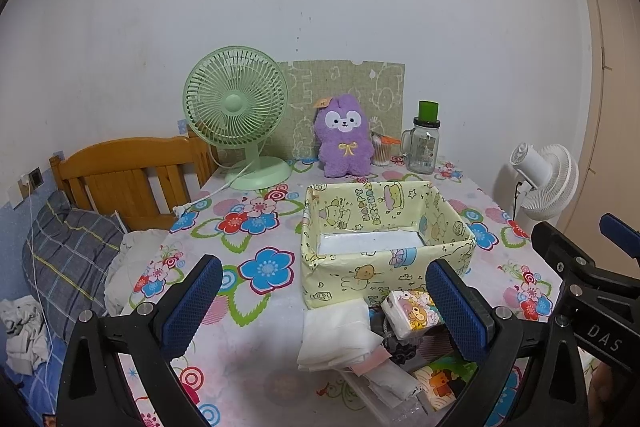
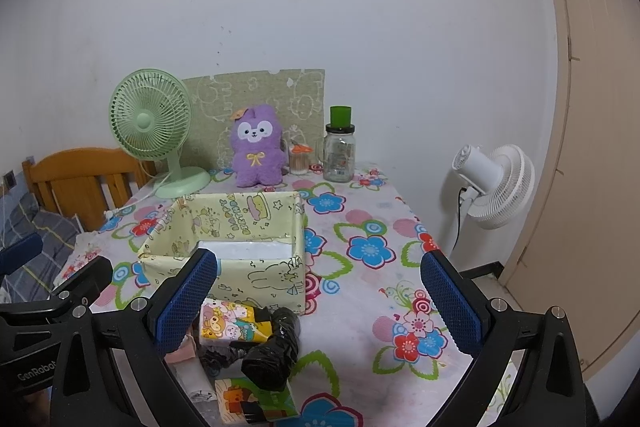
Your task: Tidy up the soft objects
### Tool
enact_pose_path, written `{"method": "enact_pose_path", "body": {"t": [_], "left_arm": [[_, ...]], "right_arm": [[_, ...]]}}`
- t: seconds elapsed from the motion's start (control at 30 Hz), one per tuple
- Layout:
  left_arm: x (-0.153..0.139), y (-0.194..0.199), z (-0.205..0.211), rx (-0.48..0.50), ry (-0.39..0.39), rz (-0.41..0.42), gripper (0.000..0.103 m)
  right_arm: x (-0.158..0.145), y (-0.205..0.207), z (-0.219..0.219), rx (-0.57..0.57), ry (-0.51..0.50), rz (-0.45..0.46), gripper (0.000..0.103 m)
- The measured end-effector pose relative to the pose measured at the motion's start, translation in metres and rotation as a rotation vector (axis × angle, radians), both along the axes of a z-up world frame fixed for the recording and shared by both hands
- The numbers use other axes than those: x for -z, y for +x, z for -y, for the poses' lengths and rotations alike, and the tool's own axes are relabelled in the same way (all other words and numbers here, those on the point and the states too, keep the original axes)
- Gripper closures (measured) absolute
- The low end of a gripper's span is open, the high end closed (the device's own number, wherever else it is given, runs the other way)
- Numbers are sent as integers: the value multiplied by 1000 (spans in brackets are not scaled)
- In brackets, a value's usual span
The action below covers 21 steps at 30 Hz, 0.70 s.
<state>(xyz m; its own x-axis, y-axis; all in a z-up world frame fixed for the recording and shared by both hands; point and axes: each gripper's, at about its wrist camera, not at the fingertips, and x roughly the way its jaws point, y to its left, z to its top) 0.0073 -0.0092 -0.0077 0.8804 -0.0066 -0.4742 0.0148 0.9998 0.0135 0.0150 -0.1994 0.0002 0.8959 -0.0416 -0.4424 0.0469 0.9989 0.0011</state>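
A pale yellow cartoon-print box stands open and empty on the floral table; it also shows in the right wrist view. In front of it lies a pile of soft things: a folded white cloth, a cartoon tissue pack, a black plastic bundle and a second printed pack. My left gripper is open above the pile. My right gripper is open, to the right of the pile. A purple plush toy sits at the back.
A green desk fan stands at the back left with its cord on the table. A glass jar with a green lid and a cotton swab pot stand at the back right. A white fan stands beyond the table's right edge. A bed lies left.
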Motion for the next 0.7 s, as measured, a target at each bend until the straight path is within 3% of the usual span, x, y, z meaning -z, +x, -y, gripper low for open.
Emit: {"method": "enact_pose_path", "body": {"t": [0.7], "left_arm": [[28,28,0,-9,-3,-93,3]], "right_arm": [[16,20,-6,-29,-3,-56,5]]}}
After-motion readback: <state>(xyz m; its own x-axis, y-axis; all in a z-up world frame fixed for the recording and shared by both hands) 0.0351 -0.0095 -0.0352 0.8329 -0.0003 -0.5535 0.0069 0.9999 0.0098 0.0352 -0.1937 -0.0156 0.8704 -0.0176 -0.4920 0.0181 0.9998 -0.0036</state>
